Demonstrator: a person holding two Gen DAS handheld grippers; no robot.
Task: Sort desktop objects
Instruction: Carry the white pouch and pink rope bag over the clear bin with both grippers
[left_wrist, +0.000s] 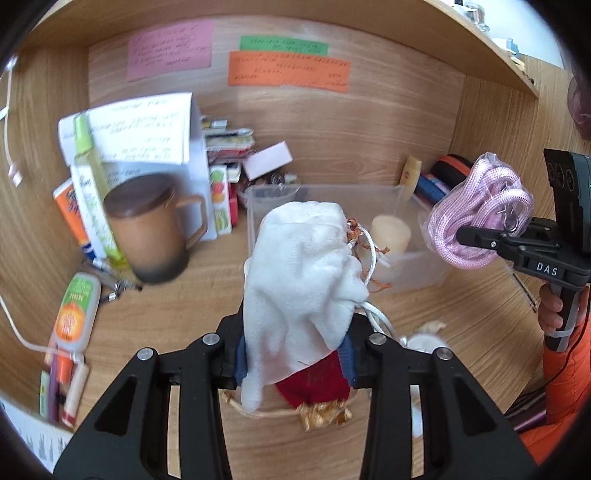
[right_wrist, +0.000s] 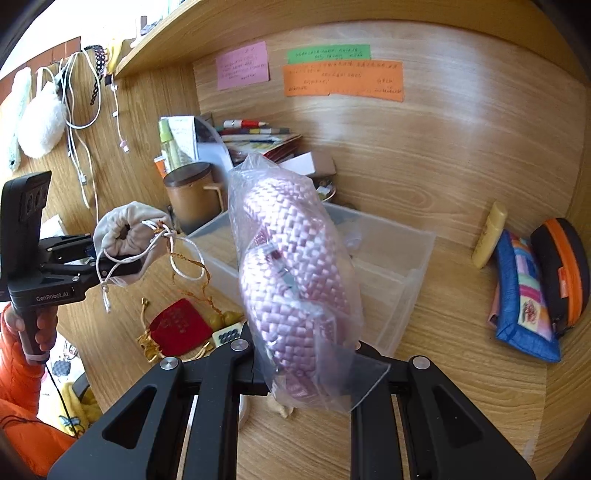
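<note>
Pink braided cord (right_wrist: 291, 273), clear-bagged

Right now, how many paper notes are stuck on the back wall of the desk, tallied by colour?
Pink note: 1
Green note: 1
Orange note: 1
Total: 3

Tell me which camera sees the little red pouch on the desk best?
The right wrist view. There the small red velvet pouch lies in the open on the wooden desk, gold cord showing. In the left wrist view it is mostly hidden behind the white cloth drawstring bag held in the left gripper.
</note>
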